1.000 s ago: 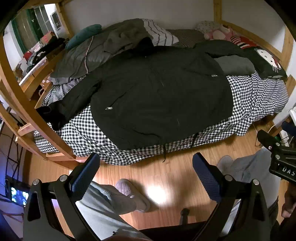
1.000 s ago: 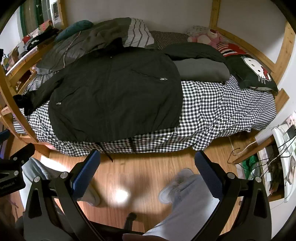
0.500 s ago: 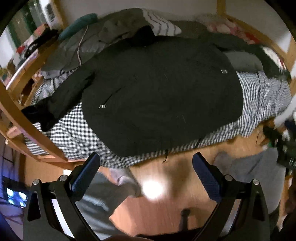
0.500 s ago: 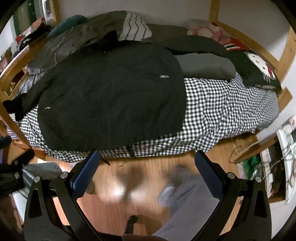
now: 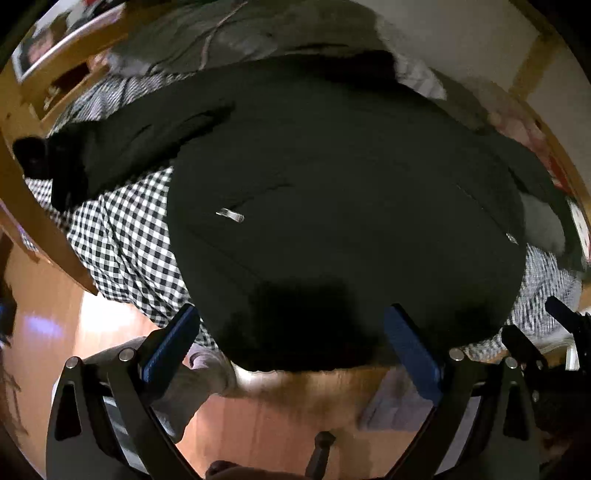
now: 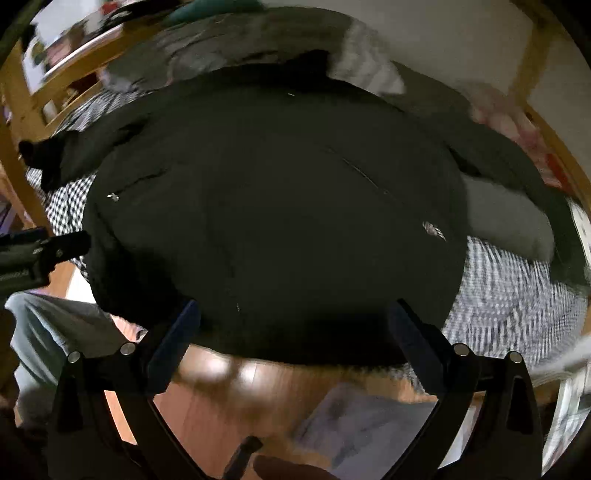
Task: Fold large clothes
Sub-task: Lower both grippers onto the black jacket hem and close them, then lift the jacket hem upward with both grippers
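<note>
A large black jacket lies spread flat on the checked bedsheet, its hem hanging over the near bed edge; it also fills the right wrist view. One sleeve stretches to the left. My left gripper is open and empty, just in front of the hem. My right gripper is open and empty, also at the hem. Both views are blurred by motion.
A wooden bed frame post stands at the left. Grey clothes are piled at the bed's far side and a grey folded item lies to the right. The person's legs and shoes stand on the wooden floor.
Both grippers have moved forward and down toward the bed, so the jacket's hem now sits just beyond the fingertips. Both stay open.
</note>
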